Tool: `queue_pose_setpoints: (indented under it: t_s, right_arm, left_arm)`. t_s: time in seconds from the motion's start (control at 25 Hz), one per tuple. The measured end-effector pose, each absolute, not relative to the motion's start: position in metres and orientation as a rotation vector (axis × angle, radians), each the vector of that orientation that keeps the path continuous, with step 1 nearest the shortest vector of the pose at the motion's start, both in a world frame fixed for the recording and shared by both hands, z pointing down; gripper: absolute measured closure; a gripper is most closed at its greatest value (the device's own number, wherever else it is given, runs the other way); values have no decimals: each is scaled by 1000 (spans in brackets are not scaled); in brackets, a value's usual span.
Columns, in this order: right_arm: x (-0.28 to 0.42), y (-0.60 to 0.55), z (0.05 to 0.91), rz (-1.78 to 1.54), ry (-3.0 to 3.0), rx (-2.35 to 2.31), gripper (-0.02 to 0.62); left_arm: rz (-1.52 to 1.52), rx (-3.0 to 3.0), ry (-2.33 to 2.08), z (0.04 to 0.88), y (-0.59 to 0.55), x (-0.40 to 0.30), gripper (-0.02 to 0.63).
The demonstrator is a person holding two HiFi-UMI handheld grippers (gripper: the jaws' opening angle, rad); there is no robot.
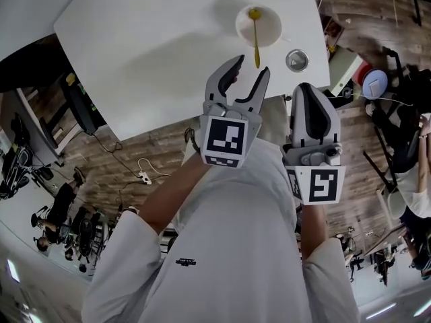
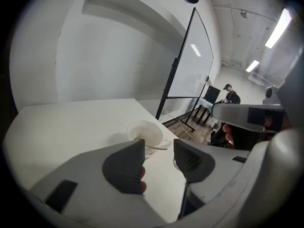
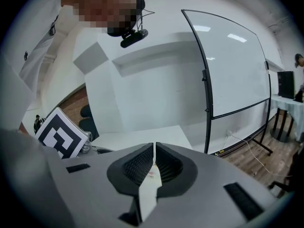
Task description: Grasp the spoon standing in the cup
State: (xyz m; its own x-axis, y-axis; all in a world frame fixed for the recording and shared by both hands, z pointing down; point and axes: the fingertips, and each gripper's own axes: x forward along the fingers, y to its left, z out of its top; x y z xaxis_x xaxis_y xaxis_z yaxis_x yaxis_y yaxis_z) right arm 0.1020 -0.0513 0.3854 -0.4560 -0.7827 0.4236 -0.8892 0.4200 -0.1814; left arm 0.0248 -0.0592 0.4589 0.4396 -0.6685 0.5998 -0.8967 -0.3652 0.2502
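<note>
A white cup [image 1: 258,24] stands at the far right of the white table [image 1: 148,46], with a yellow spoon [image 1: 255,39] in it, its handle leaning over the rim toward me. My left gripper [image 1: 250,67] hovers just short of the handle's end, jaws open and nothing between them. In the left gripper view the cup [image 2: 145,133] and the thin spoon handle [image 2: 157,148] lie just beyond the open left gripper [image 2: 159,163]. My right gripper [image 1: 307,91] is held beside it off the table's near edge, shut and empty, as the right gripper view [image 3: 155,158] also shows.
A small round metal lid-like object [image 1: 296,60] lies on the table right of the spoon handle. A whiteboard on a black stand [image 2: 190,65] stands beyond the table. Wooden floor, cables and chairs surround the table; a person stands far off [image 2: 232,95].
</note>
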Motion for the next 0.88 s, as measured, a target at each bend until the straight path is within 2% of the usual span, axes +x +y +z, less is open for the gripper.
queue_pose_setpoints:
  t_s: [0.24, 0.32, 0.52, 0.88]
  right_arm:
    - [108, -55, 392, 571, -2396, 1446, 591]
    - [110, -58, 393, 571, -2397, 1446, 591]
    - [111, -65, 395, 582, -2402, 1446, 591]
    - [104, -67, 390, 577, -2422, 1440, 591]
  left_arm:
    - [546, 2085, -1350, 470, -65, 20, 431]
    - [548, 2077, -1367, 469, -66, 18, 480]
    - [571, 2045, -1411, 472, -69, 7, 555]
    - [558, 2021, -1445, 466, -72, -6, 569]
